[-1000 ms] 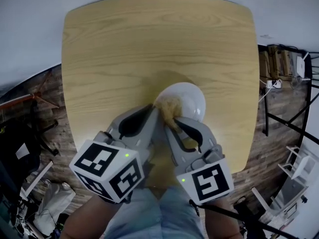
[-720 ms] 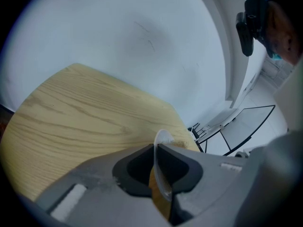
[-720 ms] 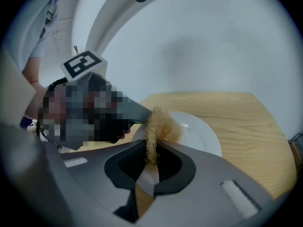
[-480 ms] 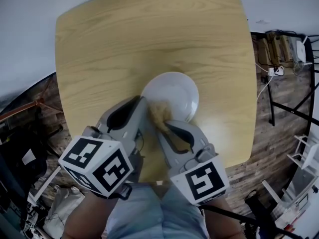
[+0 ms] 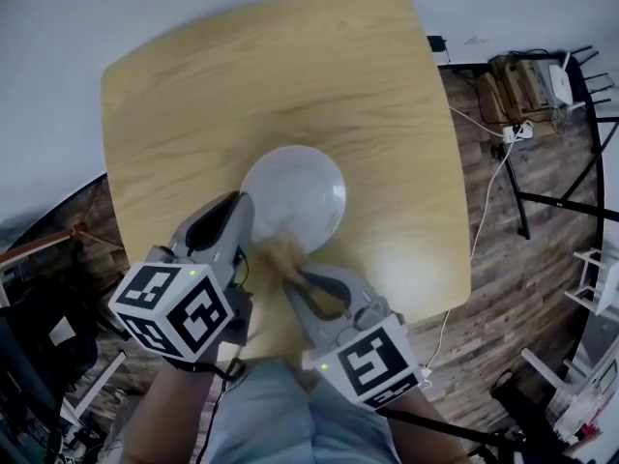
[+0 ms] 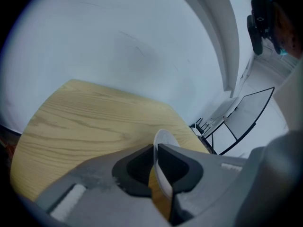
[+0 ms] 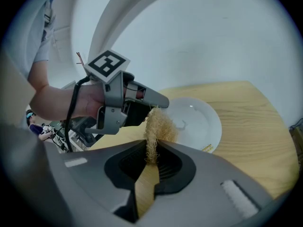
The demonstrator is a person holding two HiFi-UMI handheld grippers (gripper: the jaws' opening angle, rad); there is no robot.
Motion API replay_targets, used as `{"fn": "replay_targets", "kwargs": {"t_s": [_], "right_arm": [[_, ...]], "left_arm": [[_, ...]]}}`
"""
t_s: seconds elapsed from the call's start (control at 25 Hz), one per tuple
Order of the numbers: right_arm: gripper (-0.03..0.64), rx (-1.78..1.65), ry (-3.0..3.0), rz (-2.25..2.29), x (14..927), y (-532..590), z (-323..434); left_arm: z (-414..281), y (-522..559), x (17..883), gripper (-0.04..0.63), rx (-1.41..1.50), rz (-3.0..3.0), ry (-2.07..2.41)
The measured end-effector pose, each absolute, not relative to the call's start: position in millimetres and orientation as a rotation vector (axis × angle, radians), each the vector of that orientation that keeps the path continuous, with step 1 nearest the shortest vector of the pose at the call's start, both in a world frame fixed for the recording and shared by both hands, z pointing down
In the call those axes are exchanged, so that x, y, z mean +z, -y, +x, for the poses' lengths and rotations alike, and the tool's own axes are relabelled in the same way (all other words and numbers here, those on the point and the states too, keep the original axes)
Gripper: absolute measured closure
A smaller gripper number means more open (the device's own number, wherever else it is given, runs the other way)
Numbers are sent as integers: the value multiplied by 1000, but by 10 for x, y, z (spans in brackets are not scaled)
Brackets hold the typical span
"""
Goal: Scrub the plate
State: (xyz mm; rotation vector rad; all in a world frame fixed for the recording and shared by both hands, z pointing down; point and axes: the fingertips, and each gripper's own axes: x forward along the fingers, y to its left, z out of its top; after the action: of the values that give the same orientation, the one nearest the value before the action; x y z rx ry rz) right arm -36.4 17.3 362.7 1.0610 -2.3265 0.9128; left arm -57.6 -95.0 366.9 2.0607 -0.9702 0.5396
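One tabletop [image 5: 290,75], one plate [image 5: 295,196], two tongs, one scrubber [image 5: 280,254]. Plate is round with no long axis, face up mid-tabletop, apparently lying flat; its tilt is hard to judge. Left tongs [image 6: 155,148] grasp its near-left rim and have just been opening slightly. Right tongs [image 7: 152,148] are clenched on the scrubber, whose tuft points forward at the plate's near rim. Both tongs slope forward and down.
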Motion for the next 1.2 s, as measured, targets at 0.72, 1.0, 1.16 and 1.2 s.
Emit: {"fn": "replay_targets", "kwargs": {"t_s": [0.72, 1.0, 1.16, 1.2], "right_arm": [[575, 800, 2201, 1351, 3556, 564, 297], [575, 779, 2157, 1351, 3721, 793, 275], [575, 775, 2139, 1333, 3797, 834, 218], [575, 775, 2138, 1333, 3808, 844, 215]], "left_arm": [[-490, 882, 3555, 545, 540, 2081, 957], [-555, 930, 3595, 545, 541, 2055, 931], [-559, 957, 3590, 545, 533, 2054, 908], [-554, 966, 3591, 545, 529, 2054, 906]]}}
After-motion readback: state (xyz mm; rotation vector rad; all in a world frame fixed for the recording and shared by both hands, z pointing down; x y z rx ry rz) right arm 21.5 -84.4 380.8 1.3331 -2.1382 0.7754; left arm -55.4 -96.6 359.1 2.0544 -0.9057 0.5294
